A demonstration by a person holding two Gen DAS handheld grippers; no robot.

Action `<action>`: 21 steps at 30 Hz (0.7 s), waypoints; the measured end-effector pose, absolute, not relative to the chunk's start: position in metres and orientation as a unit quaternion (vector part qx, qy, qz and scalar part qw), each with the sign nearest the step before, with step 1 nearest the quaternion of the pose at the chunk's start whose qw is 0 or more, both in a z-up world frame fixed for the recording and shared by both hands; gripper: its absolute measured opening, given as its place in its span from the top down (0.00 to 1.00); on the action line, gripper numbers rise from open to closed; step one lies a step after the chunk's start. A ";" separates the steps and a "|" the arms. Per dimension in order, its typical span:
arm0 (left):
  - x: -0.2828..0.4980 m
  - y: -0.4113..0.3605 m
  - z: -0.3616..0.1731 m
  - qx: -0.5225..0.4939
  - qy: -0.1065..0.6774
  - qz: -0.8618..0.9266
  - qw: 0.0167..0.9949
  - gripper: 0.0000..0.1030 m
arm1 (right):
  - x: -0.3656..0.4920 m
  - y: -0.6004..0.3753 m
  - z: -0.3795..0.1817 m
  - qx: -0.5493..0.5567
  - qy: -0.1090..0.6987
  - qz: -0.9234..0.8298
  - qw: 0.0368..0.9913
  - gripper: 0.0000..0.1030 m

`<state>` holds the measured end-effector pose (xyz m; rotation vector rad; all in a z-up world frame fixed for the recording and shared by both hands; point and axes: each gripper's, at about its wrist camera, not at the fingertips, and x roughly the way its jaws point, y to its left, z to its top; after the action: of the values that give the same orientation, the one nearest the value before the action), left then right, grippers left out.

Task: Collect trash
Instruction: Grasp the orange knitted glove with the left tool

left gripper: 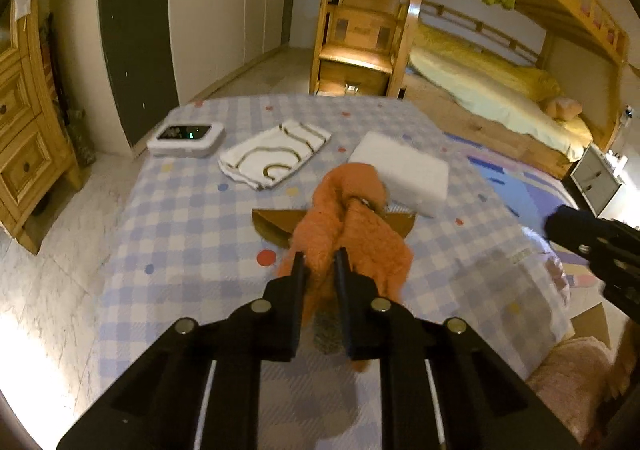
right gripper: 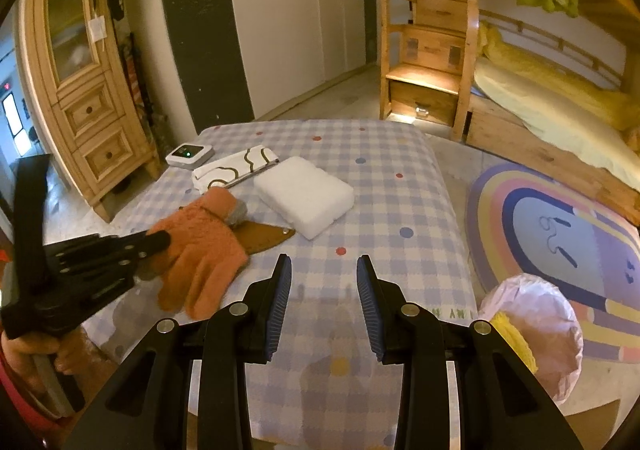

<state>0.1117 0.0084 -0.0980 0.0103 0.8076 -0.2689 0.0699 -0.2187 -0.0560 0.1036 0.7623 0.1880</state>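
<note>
Here, the left tool [left gripper: 319, 256] clenched the orange glove [left gripper: 352, 226] above the table [left gripper: 180, 210]. The right tool [right gripper: 324, 264] stood released, holding nothing.

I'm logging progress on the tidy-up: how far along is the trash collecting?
Early. A pink-lined bin beside the table already holds something yellow. The left gripper is shut on the fluffy orange glove, lifted above the checked tablecloth. The right gripper is open, empty. Left: white foam block, brown leather piece, patterned white cloth.
</note>
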 end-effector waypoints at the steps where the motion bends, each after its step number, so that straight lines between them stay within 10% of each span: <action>1: 0.108 0.012 -0.095 0.006 0.388 -0.126 0.913 0.65 | 0.072 -0.219 -0.056 0.050 0.372 0.092 0.922 0.65; 3: 0.102 0.020 -0.091 -0.003 0.380 -0.129 0.916 0.37 | 0.075 -0.218 -0.056 0.050 0.372 0.092 0.922 0.65; 15: 0.142 0.014 -0.128 -0.022 0.431 -0.140 0.891 0.35 | 0.088 -0.210 -0.059 0.056 0.377 0.102 0.919 0.65; 19: 0.139 0.008 -0.133 -0.012 0.438 -0.155 0.885 0.83 | 0.091 -0.208 -0.061 0.056 0.382 0.104 0.917 0.65; 21: 0.132 0.008 -0.126 -0.009 0.428 -0.160 0.889 0.86 | 0.093 -0.208 -0.061 0.056 0.383 0.106 0.916 0.65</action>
<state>0.1318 0.0080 -0.1264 -0.0177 0.8899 -0.3326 0.0935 -0.2085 -0.0615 0.1151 0.7889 0.2174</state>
